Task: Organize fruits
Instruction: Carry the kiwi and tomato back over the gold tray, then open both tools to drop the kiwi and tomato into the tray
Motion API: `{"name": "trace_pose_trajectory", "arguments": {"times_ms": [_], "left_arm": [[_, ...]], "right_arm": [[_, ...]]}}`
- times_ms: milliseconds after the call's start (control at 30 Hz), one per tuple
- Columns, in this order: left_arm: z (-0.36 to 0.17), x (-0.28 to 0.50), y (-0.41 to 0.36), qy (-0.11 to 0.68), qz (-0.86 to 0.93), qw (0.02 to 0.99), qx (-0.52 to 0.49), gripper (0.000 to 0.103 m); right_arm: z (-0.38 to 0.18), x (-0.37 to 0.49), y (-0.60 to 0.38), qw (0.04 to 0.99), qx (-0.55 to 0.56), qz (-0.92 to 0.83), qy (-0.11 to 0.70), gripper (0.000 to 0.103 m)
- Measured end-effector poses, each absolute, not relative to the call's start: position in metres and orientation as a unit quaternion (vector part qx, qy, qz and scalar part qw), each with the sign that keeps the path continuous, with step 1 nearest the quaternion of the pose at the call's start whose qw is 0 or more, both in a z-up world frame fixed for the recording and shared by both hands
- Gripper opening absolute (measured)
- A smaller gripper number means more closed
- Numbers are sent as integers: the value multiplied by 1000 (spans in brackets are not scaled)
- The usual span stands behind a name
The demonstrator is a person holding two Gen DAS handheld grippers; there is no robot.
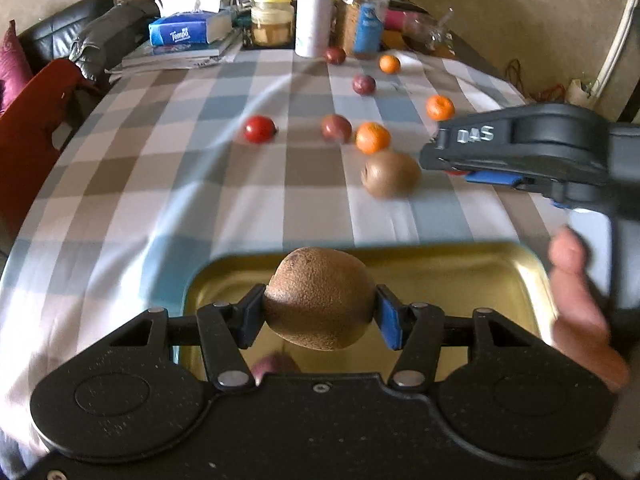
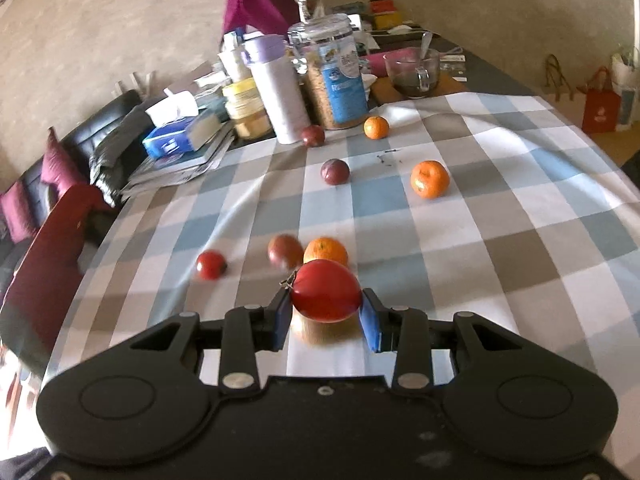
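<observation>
My left gripper (image 1: 319,312) is shut on a brown kiwi (image 1: 318,300), held above a gold metal tray (image 1: 500,272) at the table's near edge. A purplish fruit (image 1: 276,364) lies in the tray, mostly hidden behind the gripper. My right gripper (image 2: 325,312) is shut on a red tomato (image 2: 325,295), lifted over the checked tablecloth; from the left wrist view it (image 1: 436,156) comes in from the right, above a second kiwi (image 1: 390,174). Loose on the cloth lie a small tomato (image 2: 211,265), mandarins (image 2: 429,179) and dark passion fruits (image 2: 334,171).
Jars, a lilac-capped bottle (image 2: 276,92), a tissue box (image 1: 184,32), books and a glass cup (image 2: 414,68) crowd the table's far end. A red chair back (image 1: 36,120) and a black sofa stand to the left. A person's hand (image 1: 580,308) holds the right gripper's handle.
</observation>
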State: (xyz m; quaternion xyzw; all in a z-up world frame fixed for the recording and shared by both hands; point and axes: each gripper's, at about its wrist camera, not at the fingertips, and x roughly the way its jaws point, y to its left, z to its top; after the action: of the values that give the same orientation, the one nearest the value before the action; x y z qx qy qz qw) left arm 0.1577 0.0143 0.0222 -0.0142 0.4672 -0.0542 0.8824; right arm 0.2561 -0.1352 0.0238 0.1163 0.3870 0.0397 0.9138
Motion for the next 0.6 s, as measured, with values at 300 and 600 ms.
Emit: {"name": "trace_pose_trajectory", "arguments": {"times_ms": [300,600], "left_arm": [[7,125,15,465,-47,884,-19,58],[15,105,13,442,-61,895,-17,56]], "right_arm": [[20,183,-152,915,106,53,385,38],[11,131,-160,917,93,54,385,38]]}}
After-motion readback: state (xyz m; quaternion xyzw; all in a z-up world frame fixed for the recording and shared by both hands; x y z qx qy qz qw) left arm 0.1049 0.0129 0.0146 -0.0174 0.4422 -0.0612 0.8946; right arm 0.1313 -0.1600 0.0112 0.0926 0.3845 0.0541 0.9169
